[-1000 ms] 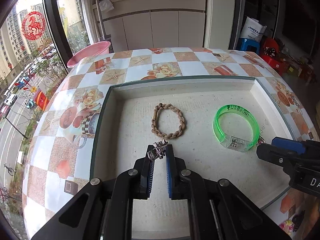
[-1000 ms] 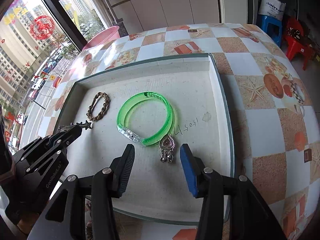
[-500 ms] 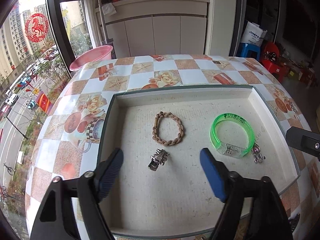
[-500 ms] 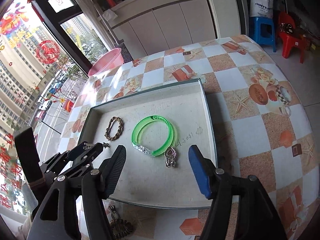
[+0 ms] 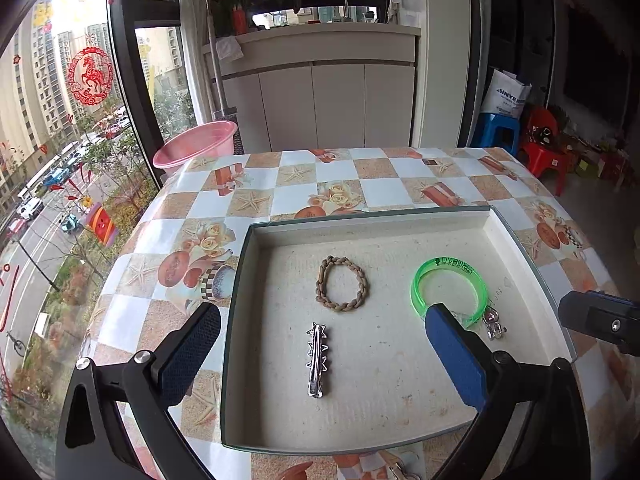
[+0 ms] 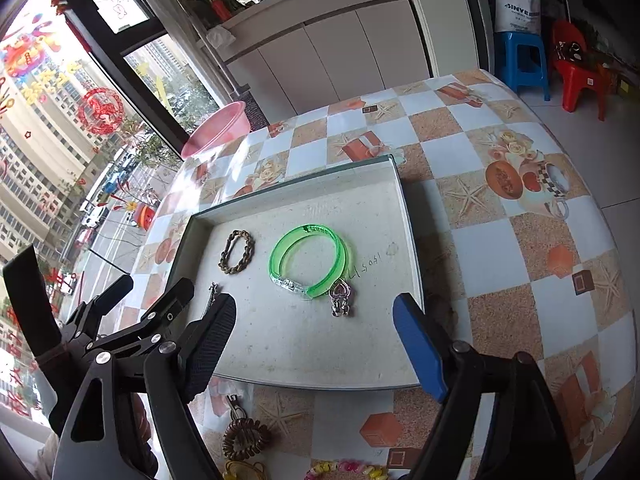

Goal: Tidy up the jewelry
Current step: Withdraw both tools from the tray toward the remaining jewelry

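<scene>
Silver hair clip [image 5: 317, 359] lies free in tray [image 5: 236, 280] — both grippers [image 5: 320, 356] [image 6: 316, 344] hover spread, seemingly level.

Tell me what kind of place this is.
Probably a lived-in high-rise apartment, near a kitchen or balcony. A window looks down on a street and tower blocks, white cabinets stand under a counter with a tap, and a table has a patterned cloth.

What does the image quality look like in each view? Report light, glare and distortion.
Left wrist view: daylight from the window blows out the upper left; fisheye bends the window frame; the tray and hair clip stay sharp. Right wrist view: glare whitens the tablecloth near the pink basin; the table edge curves; the green bangle is crisp.
</scene>
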### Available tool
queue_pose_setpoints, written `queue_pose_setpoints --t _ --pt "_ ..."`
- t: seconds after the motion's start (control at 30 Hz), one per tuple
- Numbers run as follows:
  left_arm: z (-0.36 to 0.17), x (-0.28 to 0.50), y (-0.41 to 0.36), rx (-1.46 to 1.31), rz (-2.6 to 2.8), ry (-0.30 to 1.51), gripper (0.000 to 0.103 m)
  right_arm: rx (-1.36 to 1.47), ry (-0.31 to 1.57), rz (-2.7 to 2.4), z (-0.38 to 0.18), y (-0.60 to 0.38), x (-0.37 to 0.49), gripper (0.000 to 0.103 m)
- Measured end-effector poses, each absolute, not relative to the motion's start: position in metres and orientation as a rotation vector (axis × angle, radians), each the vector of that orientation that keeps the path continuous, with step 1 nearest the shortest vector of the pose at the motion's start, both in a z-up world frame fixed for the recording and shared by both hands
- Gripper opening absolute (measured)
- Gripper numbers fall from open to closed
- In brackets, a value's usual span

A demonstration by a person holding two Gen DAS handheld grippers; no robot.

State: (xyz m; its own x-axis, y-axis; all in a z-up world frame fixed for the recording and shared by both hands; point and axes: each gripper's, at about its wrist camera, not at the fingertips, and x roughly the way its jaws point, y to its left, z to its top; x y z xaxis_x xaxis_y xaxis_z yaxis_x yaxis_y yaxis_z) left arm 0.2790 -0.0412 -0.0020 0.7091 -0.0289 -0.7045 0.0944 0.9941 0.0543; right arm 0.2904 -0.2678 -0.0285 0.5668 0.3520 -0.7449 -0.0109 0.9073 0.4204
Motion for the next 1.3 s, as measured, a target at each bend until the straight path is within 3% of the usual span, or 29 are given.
queue_pose_setpoints --t 0.07,0.1,0.63,1.3 --pt "0.004 0.273 -0.038 0.072 -0.081 0.774 0.103 0.402 0.946 0.234 -0.027 -0.267 0.286 0.102" --pt "0.007 0.269 -0.036 0.063 -0.089 0.769 0.103 0.404 0.938 0.242 -0.025 -0.266 0.283 0.103" --pt "0.04 0.186 -0.001 0.032 -0.107 0.719 0.103 0.352 0.85 0.249 0.025 -0.265 0.219 0.103" --pt "-0.03 0.144 -0.015 0.094 -0.189 0.892 0.103 0.292 0.97 0.194 -0.017 -0.287 0.147 0.103"
